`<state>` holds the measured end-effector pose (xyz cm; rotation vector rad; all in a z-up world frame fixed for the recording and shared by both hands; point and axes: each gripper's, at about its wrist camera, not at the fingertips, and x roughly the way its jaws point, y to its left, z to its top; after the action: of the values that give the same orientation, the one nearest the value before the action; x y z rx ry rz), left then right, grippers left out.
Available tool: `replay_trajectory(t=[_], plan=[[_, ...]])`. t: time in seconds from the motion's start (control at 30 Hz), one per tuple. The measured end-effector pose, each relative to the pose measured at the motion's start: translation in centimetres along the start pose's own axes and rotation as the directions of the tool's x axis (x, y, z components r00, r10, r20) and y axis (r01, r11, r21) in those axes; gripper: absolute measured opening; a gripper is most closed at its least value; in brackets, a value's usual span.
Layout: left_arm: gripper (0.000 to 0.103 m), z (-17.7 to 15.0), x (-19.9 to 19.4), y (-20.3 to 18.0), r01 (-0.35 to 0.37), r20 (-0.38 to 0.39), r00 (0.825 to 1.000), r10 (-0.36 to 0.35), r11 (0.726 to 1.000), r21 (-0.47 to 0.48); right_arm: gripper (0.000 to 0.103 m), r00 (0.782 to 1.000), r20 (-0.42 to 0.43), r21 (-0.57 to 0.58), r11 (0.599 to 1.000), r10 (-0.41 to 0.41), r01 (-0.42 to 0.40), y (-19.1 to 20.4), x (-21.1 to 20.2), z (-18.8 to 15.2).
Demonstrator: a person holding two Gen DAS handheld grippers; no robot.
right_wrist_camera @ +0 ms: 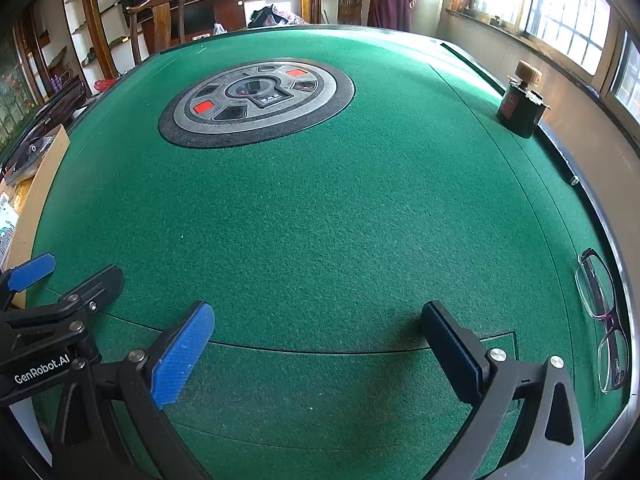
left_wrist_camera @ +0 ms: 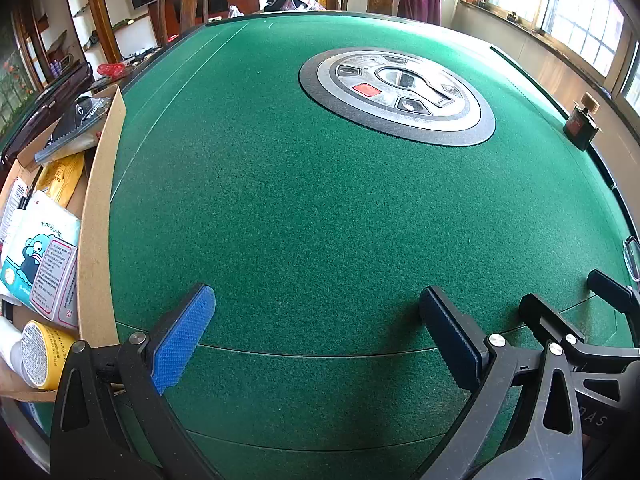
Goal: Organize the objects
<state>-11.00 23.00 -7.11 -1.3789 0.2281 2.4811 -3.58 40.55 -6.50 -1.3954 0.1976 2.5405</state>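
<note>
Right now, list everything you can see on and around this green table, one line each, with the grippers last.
table: one, green felt, fills both views
control panel: one, round, grey with red buttons, table centre
bottle: one, dark with a tan cap, far right edge
glasses: one pair, purple frame, near right edge
cardboard box: one, brown, left edge, open
packets: several, white, blue and yellow, inside the box
yellow tin: one, in the box's near corner
chairs: two, wooden, beyond the table
left gripper: jaws open, nothing between
right gripper: jaws open, nothing between
</note>
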Motion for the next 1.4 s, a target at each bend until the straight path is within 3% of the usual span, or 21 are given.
replay_trajectory(t=[1.4], plan=[[0.103, 0.19, -0.18, -0.16, 0.002, -0.004, 1.0, -0.002, 1.0, 0.0, 0.103, 1.0, -0.001, -0.003, 1.0, -0.001, 0.001, 0.02, 0.02, -0.02]])
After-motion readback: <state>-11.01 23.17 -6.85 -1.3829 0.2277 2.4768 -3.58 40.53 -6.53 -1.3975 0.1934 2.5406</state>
